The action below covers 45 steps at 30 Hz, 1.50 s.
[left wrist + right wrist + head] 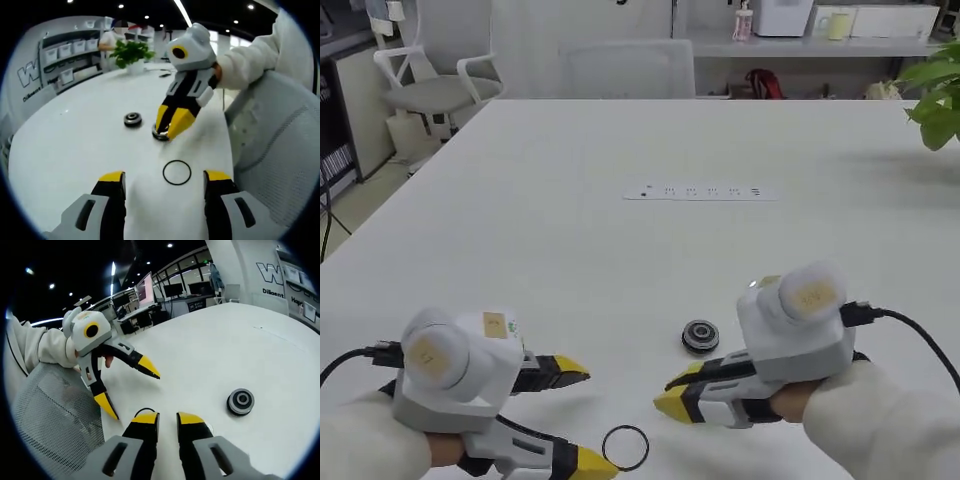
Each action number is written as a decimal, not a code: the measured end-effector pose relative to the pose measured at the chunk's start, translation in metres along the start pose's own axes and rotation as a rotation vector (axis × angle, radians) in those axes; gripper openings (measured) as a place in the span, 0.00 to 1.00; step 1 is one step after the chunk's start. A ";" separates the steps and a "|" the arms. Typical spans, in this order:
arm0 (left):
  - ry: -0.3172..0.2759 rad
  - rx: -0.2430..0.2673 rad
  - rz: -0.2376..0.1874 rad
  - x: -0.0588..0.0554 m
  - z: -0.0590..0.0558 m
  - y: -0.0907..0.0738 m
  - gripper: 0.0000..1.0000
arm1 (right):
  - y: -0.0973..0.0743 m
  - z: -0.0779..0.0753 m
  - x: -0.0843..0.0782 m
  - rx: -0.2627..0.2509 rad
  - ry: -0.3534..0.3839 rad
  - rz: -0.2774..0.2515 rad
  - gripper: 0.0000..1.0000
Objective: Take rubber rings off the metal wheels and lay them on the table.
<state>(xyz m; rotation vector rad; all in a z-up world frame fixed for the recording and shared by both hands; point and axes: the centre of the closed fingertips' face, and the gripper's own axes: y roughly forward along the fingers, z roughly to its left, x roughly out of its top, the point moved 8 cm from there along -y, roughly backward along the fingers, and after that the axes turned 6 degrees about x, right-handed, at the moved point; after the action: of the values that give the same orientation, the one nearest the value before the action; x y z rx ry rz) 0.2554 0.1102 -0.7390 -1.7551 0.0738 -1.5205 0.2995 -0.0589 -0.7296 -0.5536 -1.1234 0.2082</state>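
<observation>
The left gripper holds its jaws wide apart on the white table, a loose rubber ring just beside one tip. The right gripper, jaws nearly together, sits near a metal wheel.

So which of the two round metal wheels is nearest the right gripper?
The metal wheel at the right gripper's yellow tips; the other wheel sits apart.

I log a bright open office: large white table, white swivel chair off its far left corner, pale chair at the far end, a shelf of white boxes behind — leafy plant at right, ceiling light strip overhead.
</observation>
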 end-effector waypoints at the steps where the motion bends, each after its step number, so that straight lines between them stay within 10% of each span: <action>1: -0.002 0.002 0.000 0.000 0.000 0.000 0.64 | -0.002 0.000 0.002 -0.003 0.000 -0.008 0.12; 21: -0.027 0.057 -0.010 0.005 0.010 -0.006 0.64 | -0.054 -0.021 0.037 -0.077 -0.001 -0.290 0.23; 30: -0.033 0.031 -0.025 0.012 0.006 0.000 0.64 | -0.068 -0.031 0.031 -0.124 0.010 -0.320 0.37; 45: -0.013 -0.003 -0.117 0.057 0.013 0.000 0.64 | -0.068 -0.042 0.010 -0.148 0.038 -0.255 0.44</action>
<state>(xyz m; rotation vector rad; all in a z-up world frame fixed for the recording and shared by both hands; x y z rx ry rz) 0.2825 0.0870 -0.6923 -1.7985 -0.0341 -1.5923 0.3339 -0.1254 -0.6997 -0.5372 -1.1664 -0.1065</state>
